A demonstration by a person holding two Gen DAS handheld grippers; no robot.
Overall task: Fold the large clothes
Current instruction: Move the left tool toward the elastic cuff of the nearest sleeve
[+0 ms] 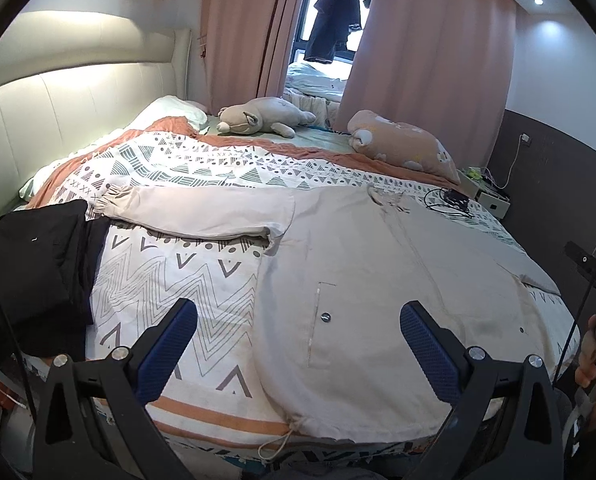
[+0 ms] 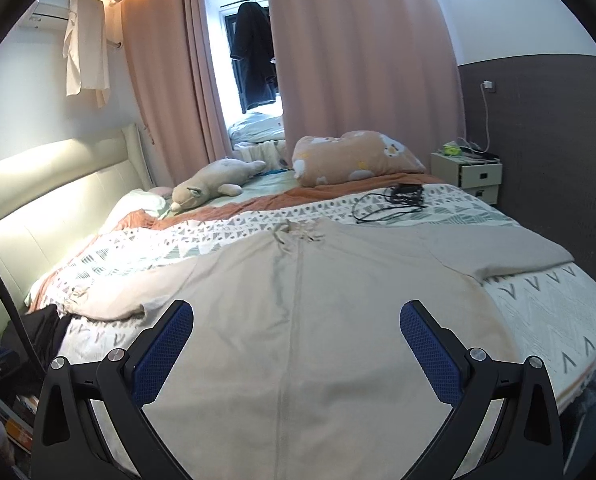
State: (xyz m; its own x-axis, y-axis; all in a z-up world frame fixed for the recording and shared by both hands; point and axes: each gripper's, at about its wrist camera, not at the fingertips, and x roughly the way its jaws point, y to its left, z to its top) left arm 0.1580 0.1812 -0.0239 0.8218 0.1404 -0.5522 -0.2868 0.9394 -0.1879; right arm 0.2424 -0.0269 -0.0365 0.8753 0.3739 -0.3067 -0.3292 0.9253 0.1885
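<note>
Two claws hang over the bed, and both are spread wide with nothing between their blue pads. The left claw (image 1: 298, 320) hovers above the near part of the beige jacket (image 1: 378, 280), its left finger over the patterned duvet (image 1: 170, 272) and its right finger over the jacket's front; whether either pad brushes the fabric, I cannot tell. The right claw (image 2: 297, 318) sits wide apart too, straddling the jacket's centre seam, empty.

The jacket (image 2: 298, 300) lies flat and spread across the duvet, collar end towards the far side, hem at the near edge of the bed with a drawstring (image 1: 276, 440) dangling off it. One sleeve (image 1: 194, 212) stretches out to the left, its gathered cuff reaching a black garment (image 1: 38, 264) piled at the bed's left edge. The other sleeve (image 2: 494, 248) runs out to the right, lying flat. A snap button (image 1: 325, 317) shines beside a pocket seam on the front.

Writing is scarce: at the right edge of the left view, a black bar (image 1: 590, 268) above a person's hand (image 1: 594, 356) shows the letters "DAS", then it is cut off. Farther back rest a plush toy (image 2: 214, 184), an orange pillow (image 2: 354, 156) and a black cable (image 2: 394, 200) on the duvet.
</note>
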